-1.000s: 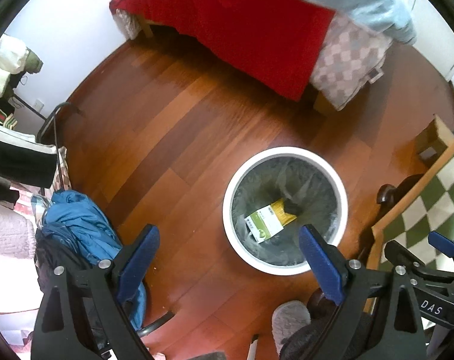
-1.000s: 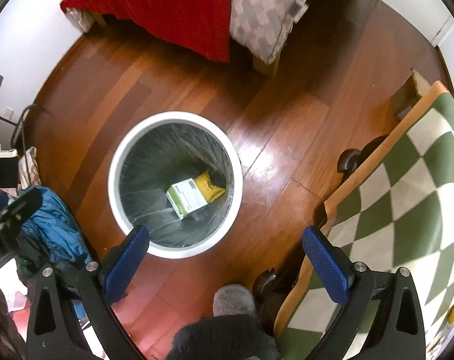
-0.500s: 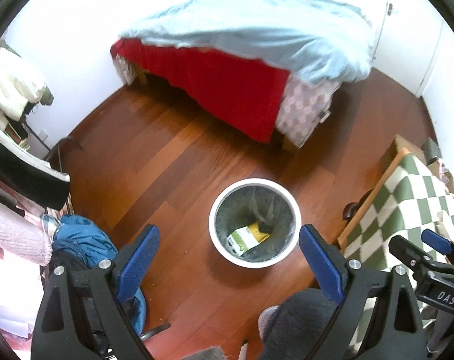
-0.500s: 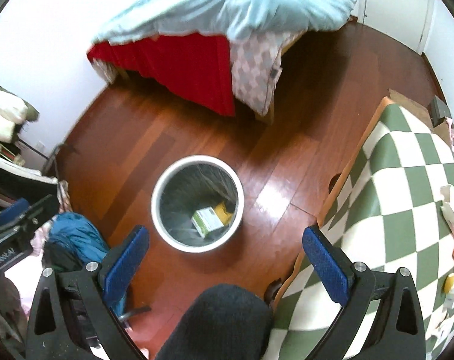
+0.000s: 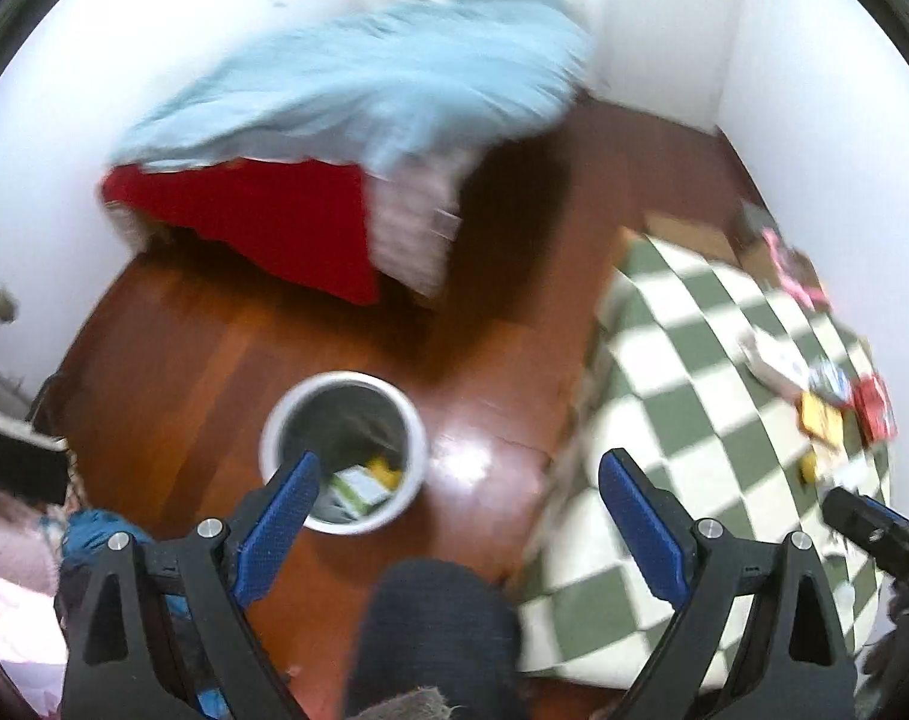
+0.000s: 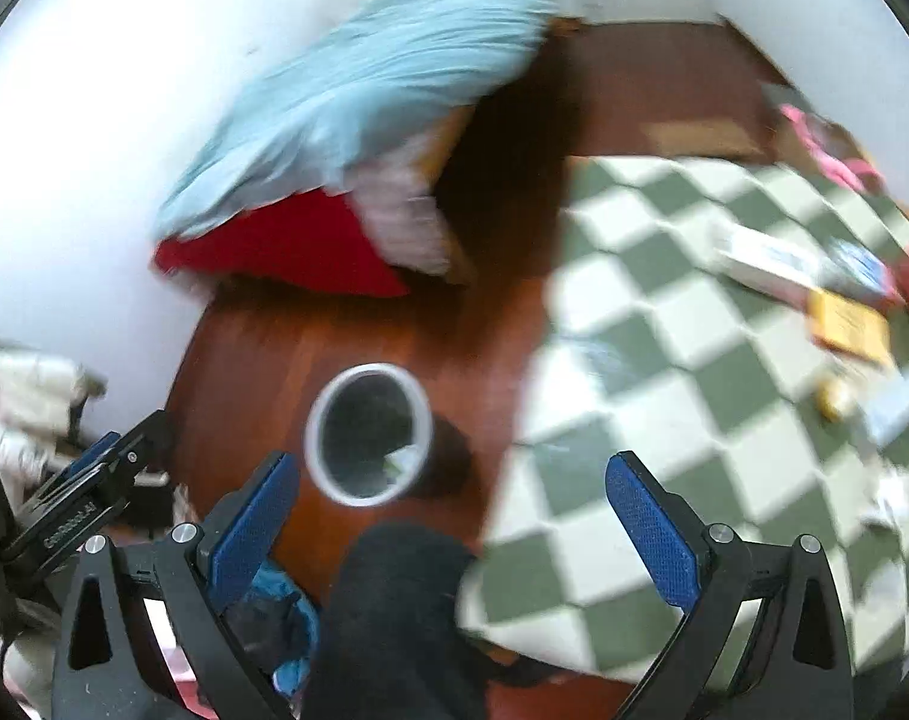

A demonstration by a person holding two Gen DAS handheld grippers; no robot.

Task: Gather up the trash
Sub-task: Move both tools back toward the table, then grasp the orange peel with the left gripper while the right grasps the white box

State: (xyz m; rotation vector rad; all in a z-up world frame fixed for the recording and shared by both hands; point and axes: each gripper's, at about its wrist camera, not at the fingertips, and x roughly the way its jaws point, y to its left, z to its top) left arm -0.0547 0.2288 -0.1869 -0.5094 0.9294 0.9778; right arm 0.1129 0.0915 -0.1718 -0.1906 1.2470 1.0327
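A white round trash bin (image 5: 415,438) with a grey liner stands on the wooden floor; it also shows in the right wrist view (image 6: 317,438). A green-and-white carton (image 5: 358,487) and a yellow wrapper (image 5: 384,471) lie inside it. My left gripper (image 5: 457,501) is open and empty, high above the bin. My right gripper (image 6: 451,507) is open and empty, also high above the floor. Several pieces of trash lie on the green-checked table: a white box (image 6: 760,261), a yellow packet (image 6: 850,324), a red packet (image 5: 874,411). Both views are blurred.
The green-and-white checked table (image 6: 664,372) fills the right side. A bed with a light blue quilt (image 5: 364,78) and red sheet (image 5: 262,222) stands at the back. Blue clothing (image 5: 94,531) lies at the left. The person's dark knee (image 5: 436,630) is at the bottom centre.
Both grippers have risen well above the bin and swung right, so the bin looks smaller and the checked table with its trash has come into view. Both stay open.
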